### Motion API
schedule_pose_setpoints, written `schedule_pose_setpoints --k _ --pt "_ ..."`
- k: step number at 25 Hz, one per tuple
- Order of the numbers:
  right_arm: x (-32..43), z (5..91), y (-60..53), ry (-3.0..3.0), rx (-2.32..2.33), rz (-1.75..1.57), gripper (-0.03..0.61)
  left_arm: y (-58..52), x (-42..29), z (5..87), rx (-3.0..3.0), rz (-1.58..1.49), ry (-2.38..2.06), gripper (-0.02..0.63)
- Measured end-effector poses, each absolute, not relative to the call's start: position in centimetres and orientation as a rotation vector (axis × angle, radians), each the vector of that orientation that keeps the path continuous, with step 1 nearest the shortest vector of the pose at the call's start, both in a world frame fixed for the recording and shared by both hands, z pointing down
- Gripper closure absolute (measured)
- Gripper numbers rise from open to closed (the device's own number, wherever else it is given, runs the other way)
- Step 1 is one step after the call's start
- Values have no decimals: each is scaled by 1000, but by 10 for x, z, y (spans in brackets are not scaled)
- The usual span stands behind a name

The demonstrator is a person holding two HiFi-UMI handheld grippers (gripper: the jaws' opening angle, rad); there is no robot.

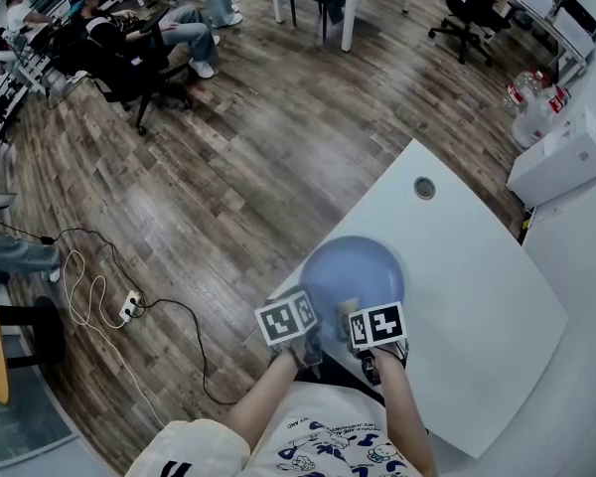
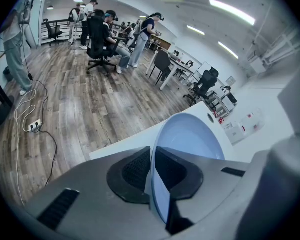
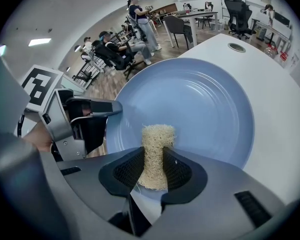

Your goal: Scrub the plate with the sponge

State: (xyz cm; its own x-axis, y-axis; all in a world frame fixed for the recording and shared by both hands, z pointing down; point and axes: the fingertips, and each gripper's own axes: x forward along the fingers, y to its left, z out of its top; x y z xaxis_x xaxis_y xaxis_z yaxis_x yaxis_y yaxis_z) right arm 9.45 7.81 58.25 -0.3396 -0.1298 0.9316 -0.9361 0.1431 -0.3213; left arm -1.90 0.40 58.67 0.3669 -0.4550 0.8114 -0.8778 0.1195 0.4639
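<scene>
Sponge (image 3: 157, 154) between fingers (image 3: 127, 171), right gripper view

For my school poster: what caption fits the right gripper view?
Right claw pinches a straw-coloured sponge over a blue plate that the left claw grips by its rim.

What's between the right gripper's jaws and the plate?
The sponge. In the right gripper view the right gripper pinches its pale fibrous body, and the free end reaches over the blue plate. Nothing else lies between.
</scene>
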Motion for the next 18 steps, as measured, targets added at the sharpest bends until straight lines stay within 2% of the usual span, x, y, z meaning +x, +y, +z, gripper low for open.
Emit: schedule_pose_setpoints --k 18 --pt "67 582 69 -1669 969 1285 463 3 -19 585 1517 484 -1248 588"
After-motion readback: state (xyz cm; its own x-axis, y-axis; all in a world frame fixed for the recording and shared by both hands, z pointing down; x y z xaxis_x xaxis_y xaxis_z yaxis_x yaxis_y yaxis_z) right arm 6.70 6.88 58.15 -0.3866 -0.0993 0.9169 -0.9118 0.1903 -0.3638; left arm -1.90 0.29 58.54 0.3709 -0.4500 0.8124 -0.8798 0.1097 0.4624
